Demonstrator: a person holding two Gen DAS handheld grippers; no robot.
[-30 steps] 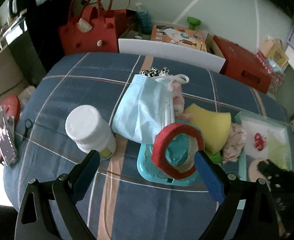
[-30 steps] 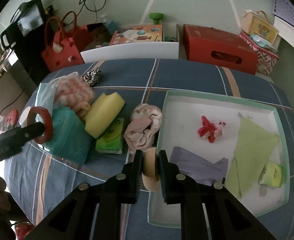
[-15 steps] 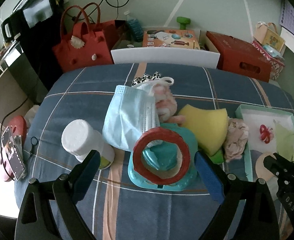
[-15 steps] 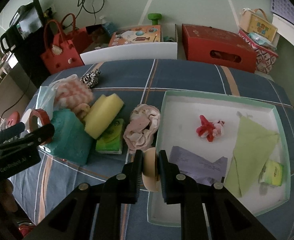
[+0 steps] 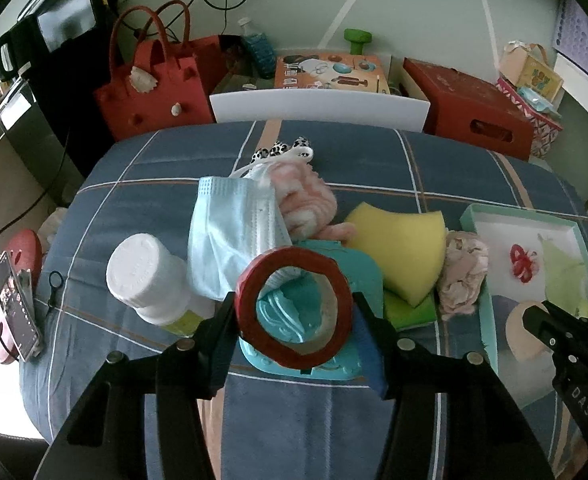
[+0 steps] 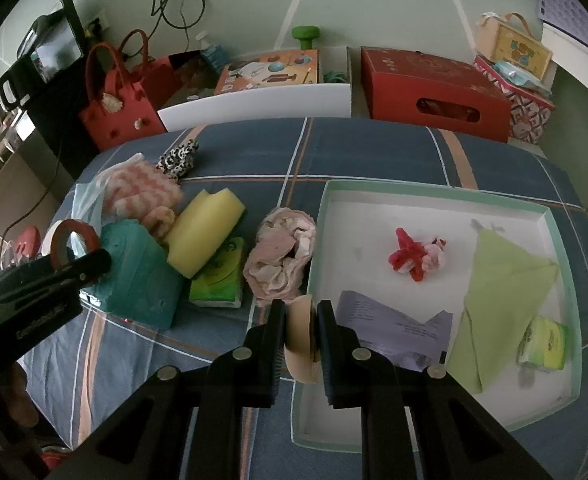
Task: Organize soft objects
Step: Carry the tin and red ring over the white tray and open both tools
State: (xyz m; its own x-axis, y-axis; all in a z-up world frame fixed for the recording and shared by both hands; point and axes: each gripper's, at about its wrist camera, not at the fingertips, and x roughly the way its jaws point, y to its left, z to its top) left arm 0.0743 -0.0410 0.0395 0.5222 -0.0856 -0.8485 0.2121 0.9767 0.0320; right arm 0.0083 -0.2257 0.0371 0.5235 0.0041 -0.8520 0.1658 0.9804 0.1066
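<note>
My left gripper (image 5: 294, 312) is shut on a red tape roll (image 5: 294, 310) and holds it above a teal pouch (image 5: 354, 272); the roll also shows in the right wrist view (image 6: 73, 240). My right gripper (image 6: 301, 320) is shut on a beige round pad (image 6: 300, 336) at the left rim of the mint tray (image 6: 434, 192). A pale blue face mask (image 5: 229, 240), pink fluffy cloth (image 5: 306, 196), yellow sponge (image 6: 205, 232), green tissue pack (image 6: 219, 276) and crumpled pink cloth (image 6: 281, 256) lie on the plaid tablecloth.
The tray holds a red scrunchie (image 6: 412, 258), a green cloth (image 6: 502, 292), a lilac paper (image 6: 394, 328) and a small green pack (image 6: 544, 344). A white bottle (image 5: 149, 284) stands left of the mask. A leopard scrunchie (image 6: 177, 160) lies farther back. A phone (image 5: 13, 304) lies at the left edge.
My left gripper has closed around the red tape roll and lifted it off the teal pouch, pulling back and up. My right gripper has held the beige pad nearly still.
</note>
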